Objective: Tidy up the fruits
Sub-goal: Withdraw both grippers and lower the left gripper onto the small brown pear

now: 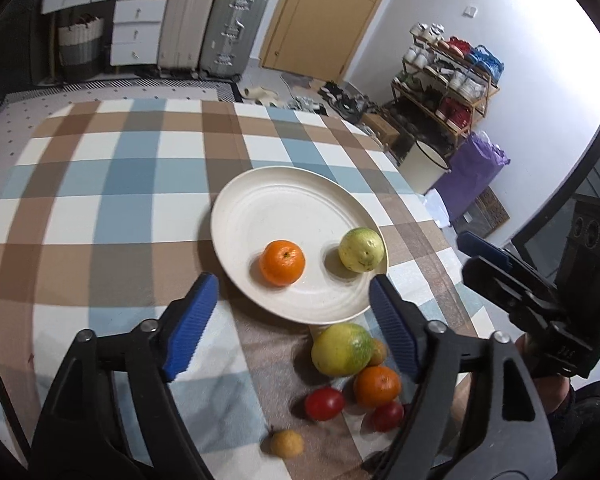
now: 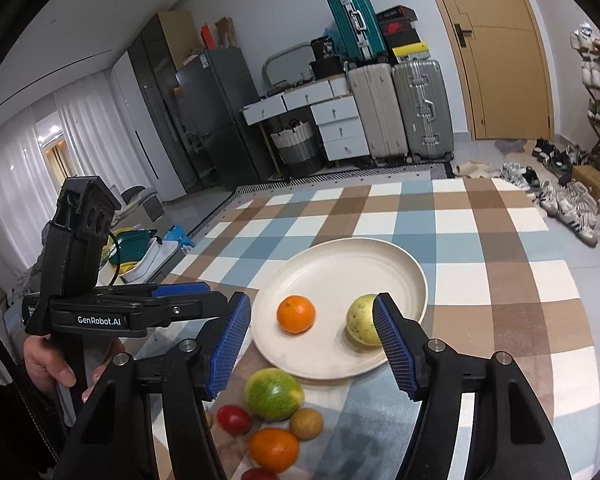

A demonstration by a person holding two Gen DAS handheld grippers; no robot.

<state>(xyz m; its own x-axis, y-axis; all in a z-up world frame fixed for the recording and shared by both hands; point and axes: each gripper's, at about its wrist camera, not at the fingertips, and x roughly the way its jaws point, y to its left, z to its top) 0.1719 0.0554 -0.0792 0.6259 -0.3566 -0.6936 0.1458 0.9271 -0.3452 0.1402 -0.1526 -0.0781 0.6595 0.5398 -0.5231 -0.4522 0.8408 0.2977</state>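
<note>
Cream round plate (image 1: pixel 260 200) carries an orange mandarin (image 1: pixel 282 262) and pale green guava (image 1: pixel 361 249); I hold left tool (image 1: pixel 294 322) and right tool (image 2: pixel 312 346) wide, empty, above the loose fruit pile (image 1: pixel 348 376) for another pick.

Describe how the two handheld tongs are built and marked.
Both are black plastic frames with silver pivot screws and ribbed blue pads. The left tongs carry white "GenRobot.AI" lettering, seen from the right wrist view; the right tongs show none. A bare hand holds the left handle.

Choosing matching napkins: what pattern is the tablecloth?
The tablecloth is checked in brown, blue and white, clearest in the left wrist view.
</note>
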